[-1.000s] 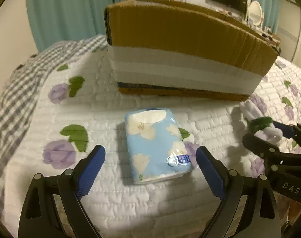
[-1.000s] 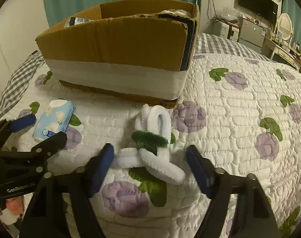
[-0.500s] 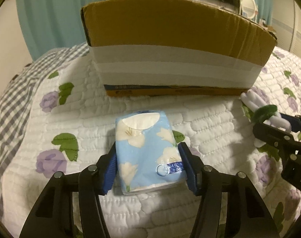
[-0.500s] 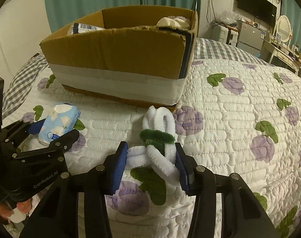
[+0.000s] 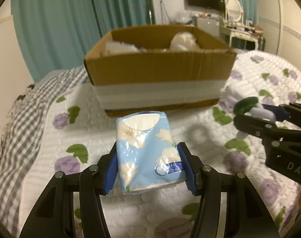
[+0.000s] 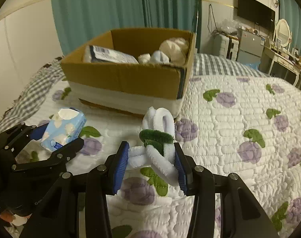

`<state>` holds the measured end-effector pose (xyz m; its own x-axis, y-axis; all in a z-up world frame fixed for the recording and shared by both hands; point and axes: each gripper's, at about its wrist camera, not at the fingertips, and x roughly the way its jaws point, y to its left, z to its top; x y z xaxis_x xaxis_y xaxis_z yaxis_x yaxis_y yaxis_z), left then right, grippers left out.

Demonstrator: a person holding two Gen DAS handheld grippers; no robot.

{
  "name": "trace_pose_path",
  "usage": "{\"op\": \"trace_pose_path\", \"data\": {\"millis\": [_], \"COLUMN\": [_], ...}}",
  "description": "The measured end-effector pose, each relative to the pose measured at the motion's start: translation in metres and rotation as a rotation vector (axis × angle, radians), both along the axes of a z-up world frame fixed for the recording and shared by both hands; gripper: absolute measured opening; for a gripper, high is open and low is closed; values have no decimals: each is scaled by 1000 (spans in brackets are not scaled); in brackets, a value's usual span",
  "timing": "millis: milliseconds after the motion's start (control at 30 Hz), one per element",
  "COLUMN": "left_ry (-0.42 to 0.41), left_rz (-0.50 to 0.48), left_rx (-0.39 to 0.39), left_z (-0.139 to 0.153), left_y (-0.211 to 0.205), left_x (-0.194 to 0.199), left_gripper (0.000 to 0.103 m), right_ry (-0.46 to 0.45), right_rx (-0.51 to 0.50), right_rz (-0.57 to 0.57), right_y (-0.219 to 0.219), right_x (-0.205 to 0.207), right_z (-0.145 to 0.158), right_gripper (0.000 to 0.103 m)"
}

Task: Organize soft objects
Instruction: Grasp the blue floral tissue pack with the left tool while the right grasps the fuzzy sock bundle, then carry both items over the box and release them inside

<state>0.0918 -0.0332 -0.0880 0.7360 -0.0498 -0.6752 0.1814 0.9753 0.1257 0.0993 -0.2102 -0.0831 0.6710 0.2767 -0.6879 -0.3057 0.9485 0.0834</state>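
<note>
My left gripper is shut on a light blue tissue pack with white flowers and holds it above the quilt; the pack also shows in the right wrist view. My right gripper is shut on a white and green fuzzy toy, lifted off the bed; the toy shows at the right of the left wrist view. An open cardboard box stands ahead on the bed, also in the right wrist view, with several soft items inside.
The bed has a white quilt with purple flowers and a grey checked blanket at the left. Teal curtains hang behind the box. A dresser with a mirror and a TV stand at the far right.
Both grippers closed, the left on the tissue pack and the right on the fuzzy toy, then rose off the quilt with them. The box's inside has come into view.
</note>
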Motion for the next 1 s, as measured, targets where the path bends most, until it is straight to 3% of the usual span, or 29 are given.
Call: {"op": "trace_pose_path", "data": {"millis": [367,567,800,1000], "left_ry": [-105,-193,-263,-333], "left_rz": [-5,-23,-43,-35], "left_rx": [-90,-79,-95,-57], "left_z": [72,112,160,198], "left_y": [10,8,7,1], "left_x": [-25,-40,-30,2], "left_gripper": [55,55,55,55], "right_ry": [-114,-202,-317,-377], "right_rx": [42,58,53,52], "right_rz": [10,1,16,45], "right_y": [-15,-27,-34,-25], "right_x": [-43,-59,-55,-23], "right_z": [62,105,169,214], "right_gripper": [44,44,44,44]}}
